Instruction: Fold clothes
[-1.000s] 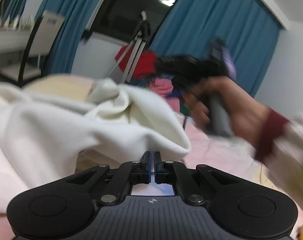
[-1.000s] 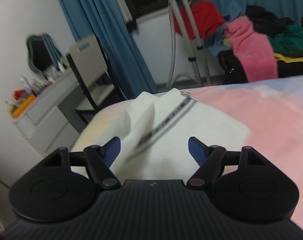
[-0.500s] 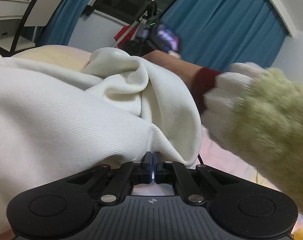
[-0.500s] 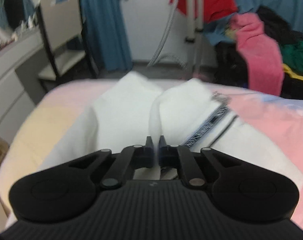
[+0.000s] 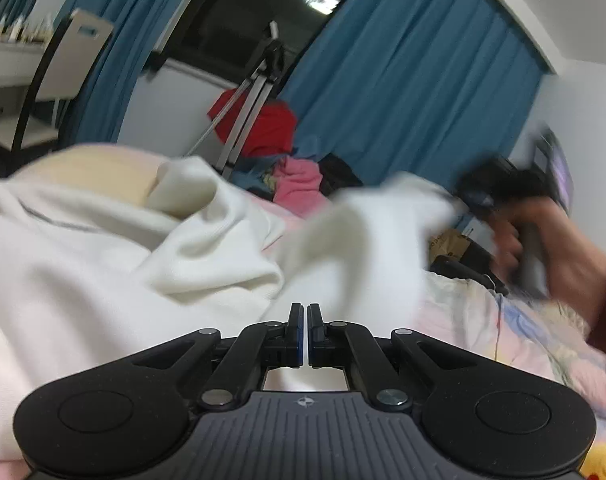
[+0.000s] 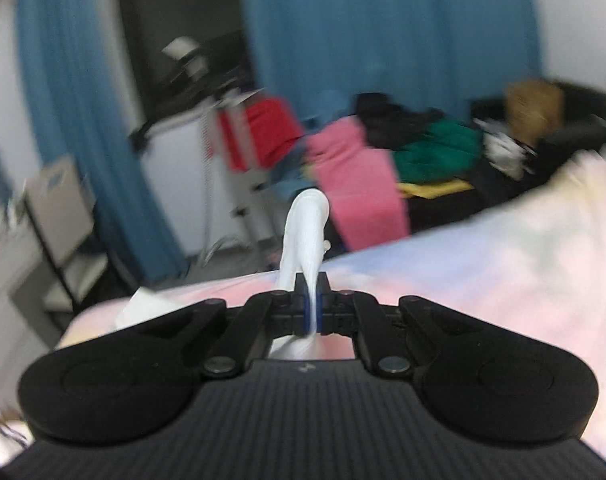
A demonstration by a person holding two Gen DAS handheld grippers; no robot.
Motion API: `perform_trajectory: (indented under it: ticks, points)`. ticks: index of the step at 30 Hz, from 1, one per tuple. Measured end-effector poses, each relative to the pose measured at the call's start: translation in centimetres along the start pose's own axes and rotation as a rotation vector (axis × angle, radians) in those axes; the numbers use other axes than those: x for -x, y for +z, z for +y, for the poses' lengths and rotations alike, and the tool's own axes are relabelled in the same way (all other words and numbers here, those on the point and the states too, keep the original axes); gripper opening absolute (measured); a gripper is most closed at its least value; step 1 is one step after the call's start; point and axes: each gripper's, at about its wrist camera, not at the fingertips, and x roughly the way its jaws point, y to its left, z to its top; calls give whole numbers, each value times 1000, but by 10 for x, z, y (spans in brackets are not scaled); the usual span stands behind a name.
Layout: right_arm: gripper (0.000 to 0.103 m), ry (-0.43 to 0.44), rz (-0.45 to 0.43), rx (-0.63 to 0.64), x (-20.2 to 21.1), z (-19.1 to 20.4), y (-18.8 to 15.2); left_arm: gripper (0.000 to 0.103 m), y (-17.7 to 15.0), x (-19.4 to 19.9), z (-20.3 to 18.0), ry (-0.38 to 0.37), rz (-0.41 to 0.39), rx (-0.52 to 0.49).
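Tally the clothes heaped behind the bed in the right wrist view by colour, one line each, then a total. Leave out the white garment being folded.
Red: 1
Pink: 1
Green: 1
Black: 1
Yellow: 1
Total: 5 colour patches. The picture is blurred, so some may belong to the same garment, and others may lie hidden in the pile.
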Motion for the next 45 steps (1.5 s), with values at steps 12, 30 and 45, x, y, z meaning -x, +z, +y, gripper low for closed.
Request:
perform_trajectory:
  ticks: [12,30,45]
  points:
    - [6,-55,181,-501,105,-210,-123,1,0,37,-47,13,31,-70]
    - [41,43,286,-879,52,-257,-178,13,-18,25,-44,110,154,39]
    - [20,122,209,-861,25,-300,-158,18,-19,6,-41,120,164,74]
